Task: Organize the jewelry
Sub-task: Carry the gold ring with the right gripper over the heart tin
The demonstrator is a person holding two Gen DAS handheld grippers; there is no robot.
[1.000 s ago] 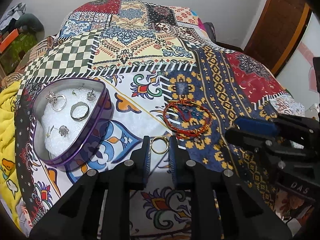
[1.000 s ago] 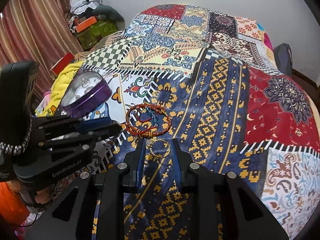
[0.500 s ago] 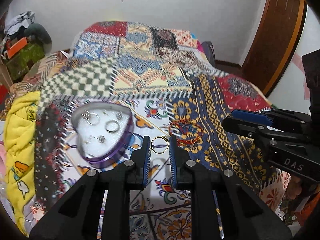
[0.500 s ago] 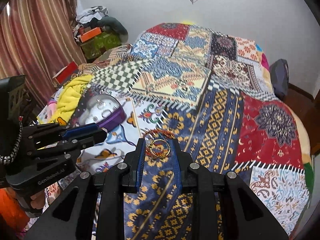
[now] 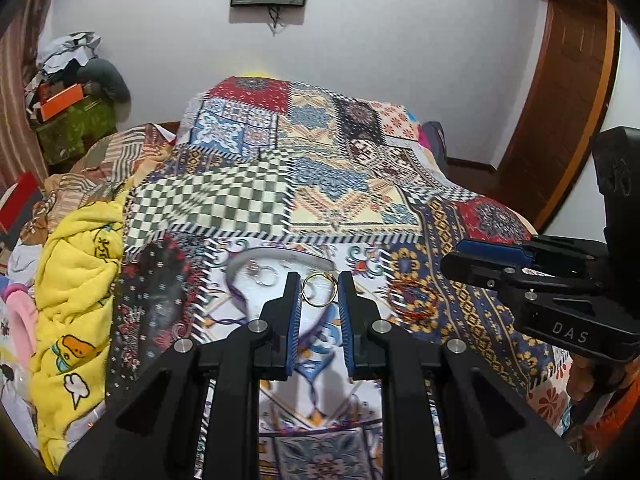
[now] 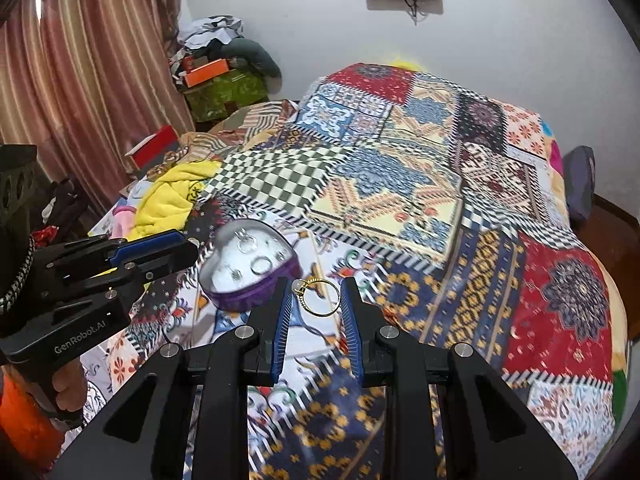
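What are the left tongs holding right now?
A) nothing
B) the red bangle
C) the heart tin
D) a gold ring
D: in the left wrist view a gold ring sits pinched between the pads of the left tongs, off the quilt; the red bangle lies on the quilt and the heart tin sits beyond the tips.
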